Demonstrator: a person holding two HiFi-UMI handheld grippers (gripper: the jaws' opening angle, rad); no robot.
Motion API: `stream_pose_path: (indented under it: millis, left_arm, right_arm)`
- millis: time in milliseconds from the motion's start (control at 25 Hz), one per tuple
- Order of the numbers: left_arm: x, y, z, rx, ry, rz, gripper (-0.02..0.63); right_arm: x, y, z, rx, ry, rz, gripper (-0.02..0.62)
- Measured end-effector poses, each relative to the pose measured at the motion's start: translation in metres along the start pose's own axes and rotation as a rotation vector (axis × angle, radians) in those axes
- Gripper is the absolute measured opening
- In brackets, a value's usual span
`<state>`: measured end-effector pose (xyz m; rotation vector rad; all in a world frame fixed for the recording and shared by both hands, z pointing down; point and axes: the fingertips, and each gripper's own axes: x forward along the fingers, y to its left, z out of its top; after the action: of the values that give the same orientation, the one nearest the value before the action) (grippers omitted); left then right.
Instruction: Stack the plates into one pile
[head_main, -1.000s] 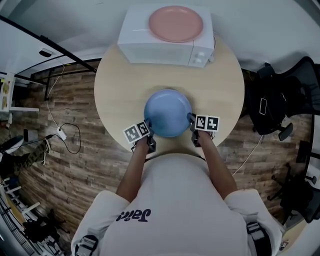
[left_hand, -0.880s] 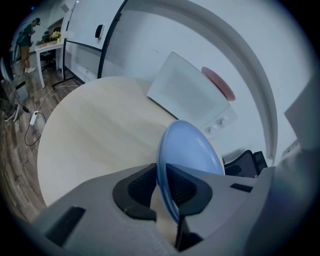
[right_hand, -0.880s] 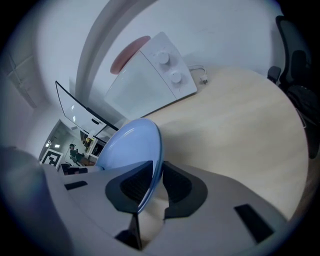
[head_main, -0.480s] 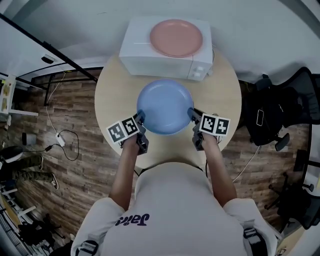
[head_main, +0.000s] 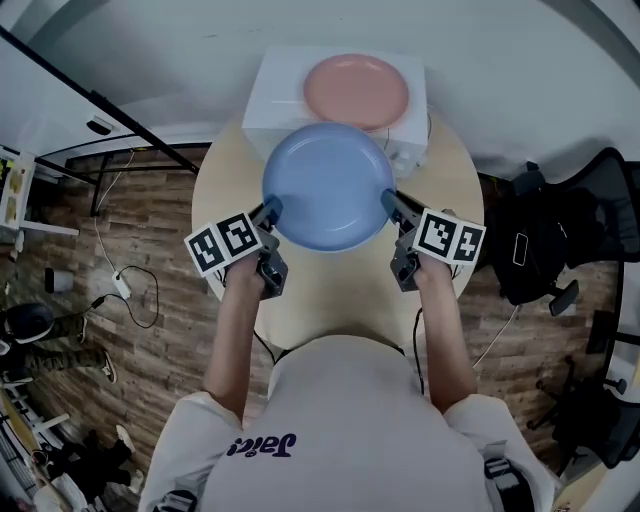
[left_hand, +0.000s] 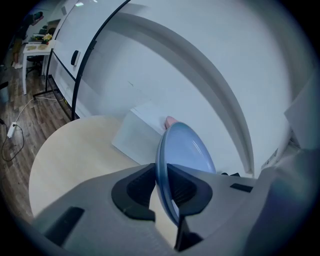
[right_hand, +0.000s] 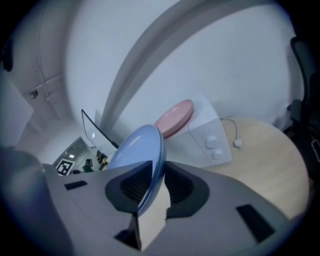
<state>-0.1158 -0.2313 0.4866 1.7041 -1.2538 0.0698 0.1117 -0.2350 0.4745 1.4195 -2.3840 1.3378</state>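
I hold a blue plate level in the air by two opposite rims, above the round wooden table. My left gripper is shut on its left rim and my right gripper on its right rim. In the left gripper view the blue plate's rim runs between the dark pads of the left gripper. The right gripper view shows the same: blue plate pinched by the right gripper. A pink plate lies on top of a white microwave just beyond the blue plate's far edge.
The microwave stands at the table's far edge against a white wall, with a cable and plug beside it on the tabletop. A black office chair stands to the right, and cables lie on the wooden floor to the left.
Both grippers have lifted the blue plate up off the table and carried it away from the person, so its far edge now overlaps the microwave's front.
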Motion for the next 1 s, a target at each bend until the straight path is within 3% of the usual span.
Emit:
stream_pose_path:
  millis: [360,560,760,1000]
  left_arm:
    - [0.044,-0.033,0.074,0.024,-0.053,-0.036,0.06]
    - [0.09,-0.061,0.113,0.031,-0.079,-0.034,0.06]
    - [0.137,-0.08,0.139,0.117,-0.059,0.011,0.06]
    - [0.187,-0.079,0.151,0.307,0.003,0.081,0.064]
  right_arm:
    - [0.031,0.005,0.092,-0.05,-0.094,0.0,0.072]
    - [0.05,-0.016,0.151,-0.136,-0.155,-0.123,0.071]
    - [0.073,-0.048,0.19,-0.159,-0.136,-0.216,0.071]
    - [0.105,-0.083,0.204,-0.204,-0.067,-0.322,0.07]
